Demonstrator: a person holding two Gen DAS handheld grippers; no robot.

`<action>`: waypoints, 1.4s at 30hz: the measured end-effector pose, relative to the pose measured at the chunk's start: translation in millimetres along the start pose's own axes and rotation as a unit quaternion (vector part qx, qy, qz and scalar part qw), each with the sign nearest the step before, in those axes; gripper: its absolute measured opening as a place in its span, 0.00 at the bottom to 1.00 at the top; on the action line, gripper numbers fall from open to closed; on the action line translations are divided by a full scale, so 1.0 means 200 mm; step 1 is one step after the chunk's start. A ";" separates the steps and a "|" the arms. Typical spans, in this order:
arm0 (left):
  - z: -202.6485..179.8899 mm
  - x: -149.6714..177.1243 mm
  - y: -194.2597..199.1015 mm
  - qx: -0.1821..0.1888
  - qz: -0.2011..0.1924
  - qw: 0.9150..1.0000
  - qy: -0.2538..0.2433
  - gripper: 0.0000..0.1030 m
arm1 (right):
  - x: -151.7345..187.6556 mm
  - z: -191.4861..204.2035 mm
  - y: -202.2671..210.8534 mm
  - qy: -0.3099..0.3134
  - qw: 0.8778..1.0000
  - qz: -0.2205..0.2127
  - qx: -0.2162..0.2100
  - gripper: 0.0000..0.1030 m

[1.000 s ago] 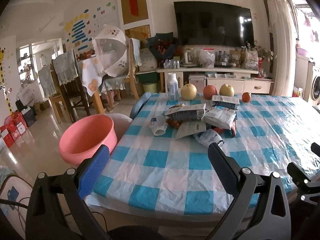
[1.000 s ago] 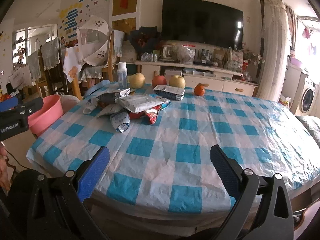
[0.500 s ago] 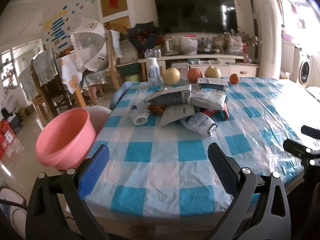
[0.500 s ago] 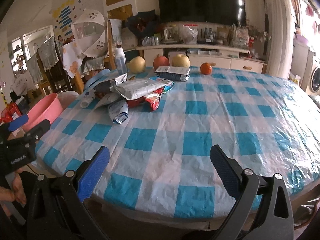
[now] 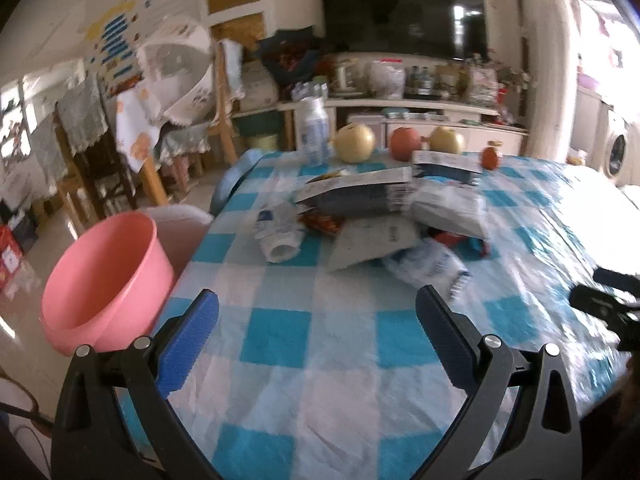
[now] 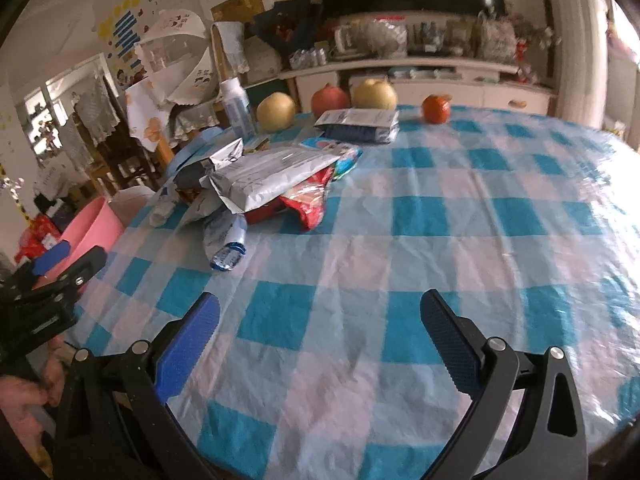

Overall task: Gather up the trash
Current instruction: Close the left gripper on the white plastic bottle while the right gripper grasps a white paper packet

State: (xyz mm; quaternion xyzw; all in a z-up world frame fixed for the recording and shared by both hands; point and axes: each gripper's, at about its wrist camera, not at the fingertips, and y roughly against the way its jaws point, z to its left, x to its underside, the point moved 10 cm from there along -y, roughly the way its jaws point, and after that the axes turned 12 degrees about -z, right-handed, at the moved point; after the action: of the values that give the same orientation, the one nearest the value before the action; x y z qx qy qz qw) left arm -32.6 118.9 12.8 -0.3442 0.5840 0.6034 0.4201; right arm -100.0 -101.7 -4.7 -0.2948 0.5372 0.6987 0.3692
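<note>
A heap of empty snack wrappers (image 5: 384,216) (image 6: 264,176) lies on the blue-and-white checked tablecloth (image 5: 280,340) (image 6: 440,240), toward its far left. One crumpled white wrapper (image 5: 428,268) (image 6: 226,240) sits nearest, and a dark packet (image 6: 360,122) lies apart behind the heap. My left gripper (image 5: 316,328) is open over the near edge of the table, short of the heap. My right gripper (image 6: 320,328) is open too, over bare cloth, with the heap ahead to its left. A pink basin (image 5: 100,276) (image 6: 94,224) stands beside the table's left edge.
Along the far edge stand a white bottle (image 5: 314,132), two yellow pears (image 5: 354,144), a red fruit (image 5: 406,142) and a small orange (image 6: 436,108). Chairs draped with cloth (image 5: 80,140) fill the left. A TV cabinet (image 5: 420,116) lines the back wall. A hand (image 6: 24,392) holds the left gripper.
Both grippers have moved forward over the table toward the wrapper heap, which now looks larger. Their jaws stay open. Nothing on the table has shifted.
</note>
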 end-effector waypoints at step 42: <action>0.26 -0.01 -0.79 -0.035 0.096 0.993 0.052 0.69 | -0.19 0.21 -0.52 -0.221 0.951 0.046 -0.211 0.69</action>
State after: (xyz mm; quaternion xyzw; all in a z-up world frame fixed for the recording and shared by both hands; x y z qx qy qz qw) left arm 116.5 165.3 -47.2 -0.3322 0.6138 0.6424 0.3165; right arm 7.2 -53.2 -20.0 -0.1788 0.2952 0.8602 0.3754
